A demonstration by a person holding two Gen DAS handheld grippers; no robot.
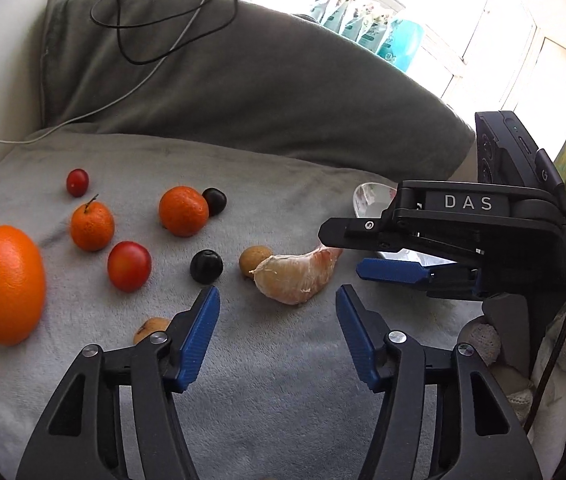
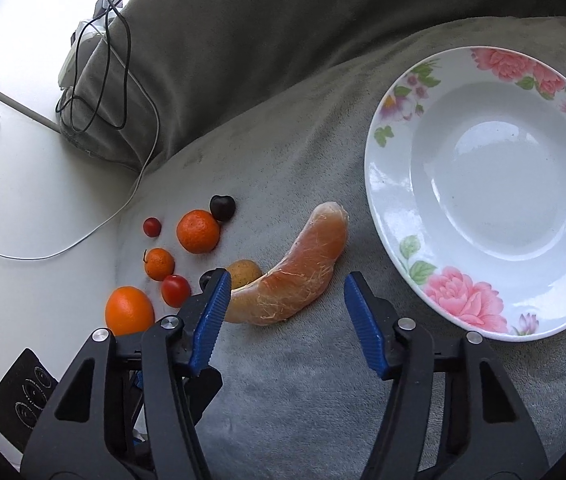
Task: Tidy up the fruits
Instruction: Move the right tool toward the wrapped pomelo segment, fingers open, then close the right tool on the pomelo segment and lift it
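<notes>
- Left wrist view: the left gripper (image 1: 277, 298), black with blue ribbed pads, is hovering over a pale grey fleece blanket (image 1: 283, 380); its jaws are standing apart with nothing between them, released.
- The peeled, curved pinkish citrus segment (image 1: 297, 276) is lying on the blanket just ahead of the gap, slightly toward the right pad, not touching either pad.
- A small round tan fruit (image 1: 253, 260) is touching the segment's left end; a dark round cherry-like fruit (image 1: 206, 266) is sitting just left of that.
- Further left are lying a red cherry tomato (image 1: 129, 266), two small mandarins (image 1: 91, 226) (image 1: 183, 211), a second dark fruit (image 1: 215, 201), a smaller red tomato (image 1: 77, 182) and a large orange (image 1: 5, 284).
- Another tan fruit (image 1: 151, 328) is showing partly behind the left pad.
- The right gripper (image 1: 367, 254) is entering from the right, above the segment's far tip; whether it is touching I cannot tell.
- Right wrist view: the right gripper (image 2: 286, 298) is pointing down at the blanket, jaws apart, gripping nothing.
- The citrus segment (image 2: 295, 276) is lying between and just beyond the pads, its thick end close against the left pad, well clear of the right one.
- A white deep plate with pink flower print (image 2: 387, 184) is sitting empty to the right, near the right pad, apart from the segment.
</notes>
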